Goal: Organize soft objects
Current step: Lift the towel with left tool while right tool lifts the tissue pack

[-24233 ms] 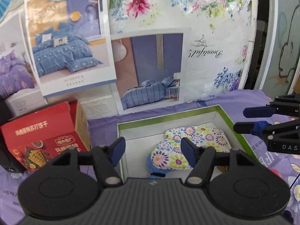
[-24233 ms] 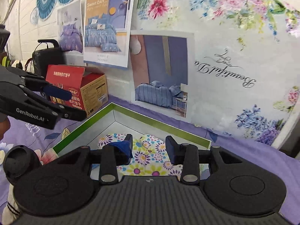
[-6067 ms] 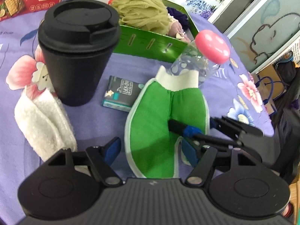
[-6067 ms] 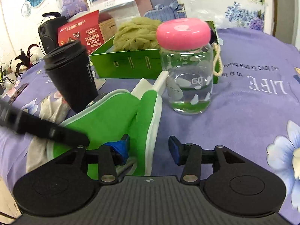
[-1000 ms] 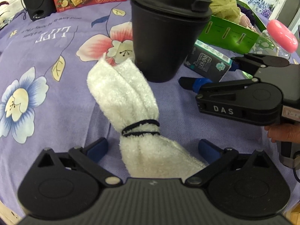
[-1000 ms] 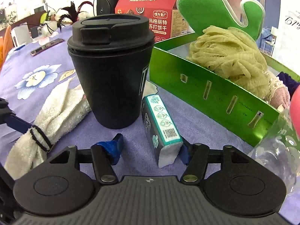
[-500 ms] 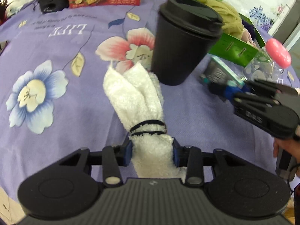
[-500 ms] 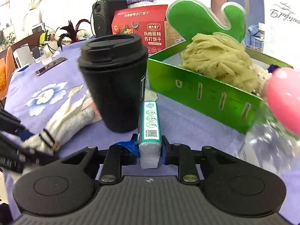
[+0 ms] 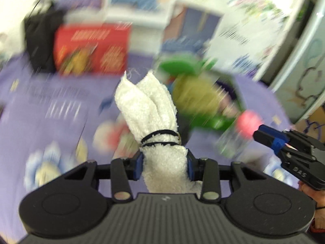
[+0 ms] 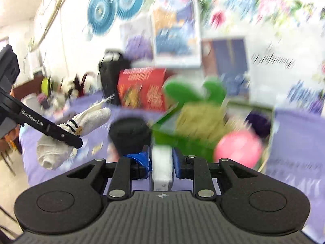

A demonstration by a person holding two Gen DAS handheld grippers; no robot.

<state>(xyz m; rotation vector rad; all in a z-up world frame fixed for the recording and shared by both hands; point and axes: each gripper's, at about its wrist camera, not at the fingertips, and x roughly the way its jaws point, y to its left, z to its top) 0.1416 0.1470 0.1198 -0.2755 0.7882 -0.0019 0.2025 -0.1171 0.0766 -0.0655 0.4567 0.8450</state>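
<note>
My left gripper (image 9: 164, 163) is shut on a rolled white towel (image 9: 151, 111) bound by black hair ties, lifted off the purple cloth. In the right wrist view the same towel (image 10: 89, 118) hangs at the left from the left gripper (image 10: 78, 140). A small tissue pack (image 10: 161, 165) is pinched between the pads of my right gripper (image 10: 161, 159), also lifted. The right gripper (image 9: 264, 137) shows at the right edge of the left wrist view. Ahead stands the green box (image 10: 172, 138) with a yellow mesh sponge (image 10: 200, 118) and a green mitt (image 10: 189, 90) in it. Both views are blurred.
A black lidded cup (image 10: 129, 134) stands in front of the box, and a pink-capped glass jar (image 10: 238, 148) to its right. A red cracker box (image 9: 91, 49) and a black speaker (image 9: 39, 40) sit at the back by the poster wall.
Both grippers have risen off the table with their loads, the towel and the tissue pack. The views now look higher, toward the green box and wall.
</note>
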